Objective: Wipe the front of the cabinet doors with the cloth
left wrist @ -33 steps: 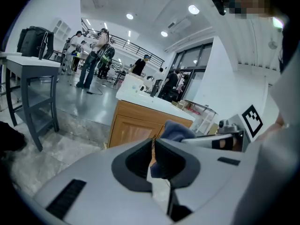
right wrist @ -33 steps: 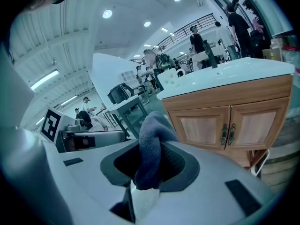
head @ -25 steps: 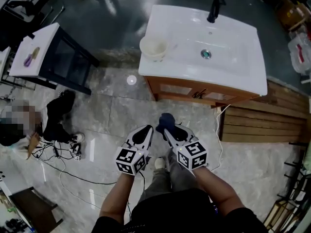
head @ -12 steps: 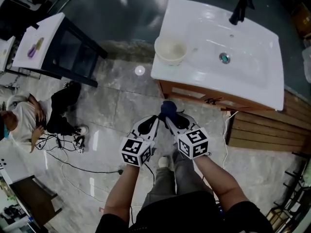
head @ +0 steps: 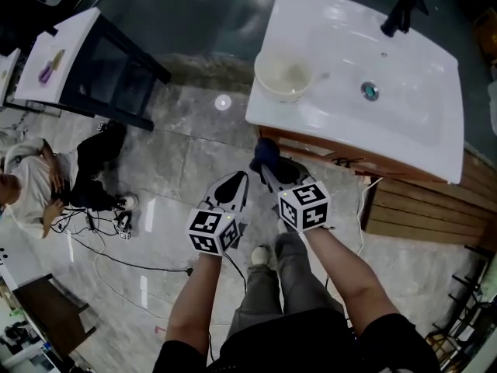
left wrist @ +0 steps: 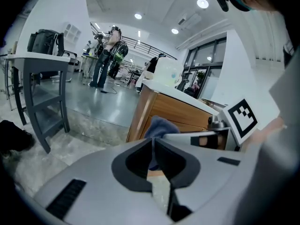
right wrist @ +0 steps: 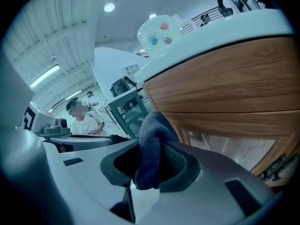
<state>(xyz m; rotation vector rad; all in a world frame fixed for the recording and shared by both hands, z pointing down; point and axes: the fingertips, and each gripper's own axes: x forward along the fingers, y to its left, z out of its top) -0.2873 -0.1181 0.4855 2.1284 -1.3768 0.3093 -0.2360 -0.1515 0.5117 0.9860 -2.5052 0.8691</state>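
Dark blue cloth (right wrist: 151,144) sits bunched at the cabinet's (right wrist: 225,88) left front corner, pinched tight in the right gripper (head: 269,171). Whether it touches the wood is unclear. Left gripper (left wrist: 153,146) is just beside, jaws pressed together, empty.

cloth (head: 266,151): dark blue, all one colour
cabinet doors (right wrist: 225,83): brown wood with thin lines
sink top (head: 435,138): white
bowl (head: 284,76): creamy white
tap (head: 404,10): black
left gripper (head: 238,181): light grey, black inside the jaws, with black and white square marks
right gripper (head: 272,169): the same grey, black and white
floor (head: 186,154): grey stone with pale streaks
small table (head: 54,61): white top, dark legs
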